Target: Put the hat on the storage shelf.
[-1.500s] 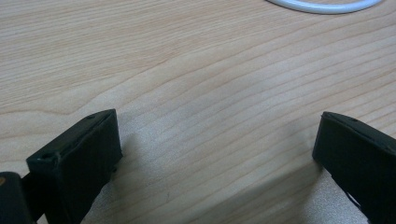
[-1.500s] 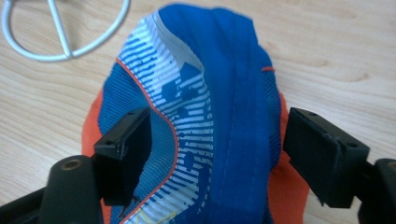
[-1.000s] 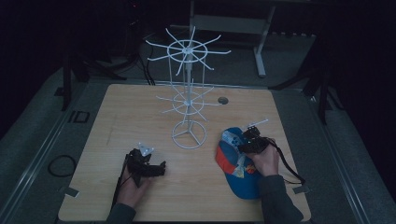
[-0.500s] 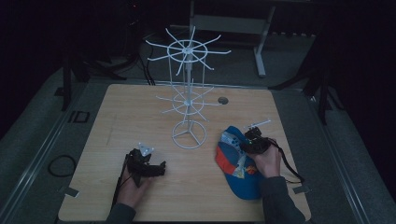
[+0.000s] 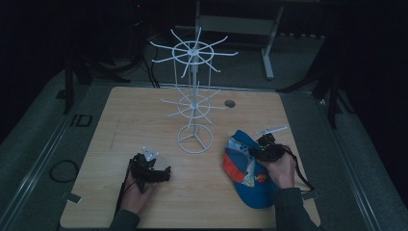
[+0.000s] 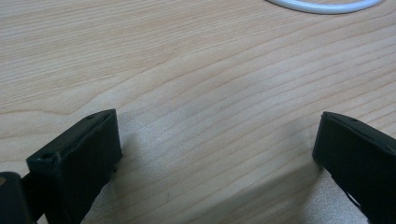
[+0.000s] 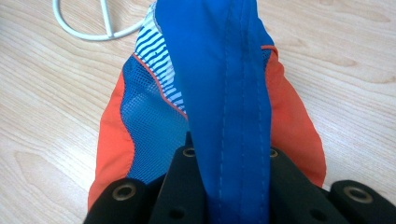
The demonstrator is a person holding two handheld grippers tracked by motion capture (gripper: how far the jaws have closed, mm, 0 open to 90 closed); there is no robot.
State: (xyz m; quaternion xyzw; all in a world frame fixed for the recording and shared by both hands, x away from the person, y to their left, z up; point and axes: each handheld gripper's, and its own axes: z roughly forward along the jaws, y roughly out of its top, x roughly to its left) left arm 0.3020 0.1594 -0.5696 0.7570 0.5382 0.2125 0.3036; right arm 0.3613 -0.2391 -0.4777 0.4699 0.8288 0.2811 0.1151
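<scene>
While the left gripper [image 5: 166, 172] gapes empty, the right gripper [image 7: 229, 158] pinches the cap [image 7: 224, 88] — fabric between its jaws.

right gripper [image 5: 256, 153] jaws just closed, pinching cap [image 5: 243, 166]

Dim lab: lone wooden table [image 5: 144, 120], trailing cables [image 5: 60, 169].
</scene>
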